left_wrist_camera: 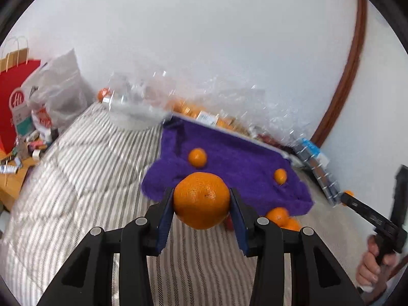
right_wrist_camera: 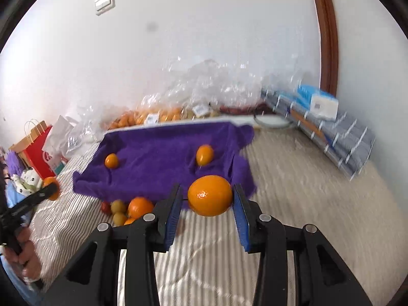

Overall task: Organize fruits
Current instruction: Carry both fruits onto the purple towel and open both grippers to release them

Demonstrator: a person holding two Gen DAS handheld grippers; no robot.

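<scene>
White wall behind, striped bed below: left gripper (left_wrist_camera: 201, 200) jaws clamp a big orange (left_wrist_camera: 201, 200), right gripper (right_wrist_camera: 207, 196) jaws pinch another orange (right_wrist_camera: 209, 195). Two sit on the purple towel (right_wrist_camera: 158, 153); a small fruit pile (right_wrist_camera: 127, 209) waits beside it.

Black hand-held gripper (left_wrist_camera: 201, 201) frames, blue pads (right_wrist_camera: 173, 214), round silver screws (left_wrist_camera: 141, 221).

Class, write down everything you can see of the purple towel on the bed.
The purple towel is a deep violet, fluffy, terry-looking cloth spread over the striped bedding, rumpled, its near edge wavy and sagging. Two small oranges rest on it, well apart, each in a shallow dent. Its far edge meets a heap of clear plastic bags with fruit in them. Loose fruit lies just off its near edge.
</scene>
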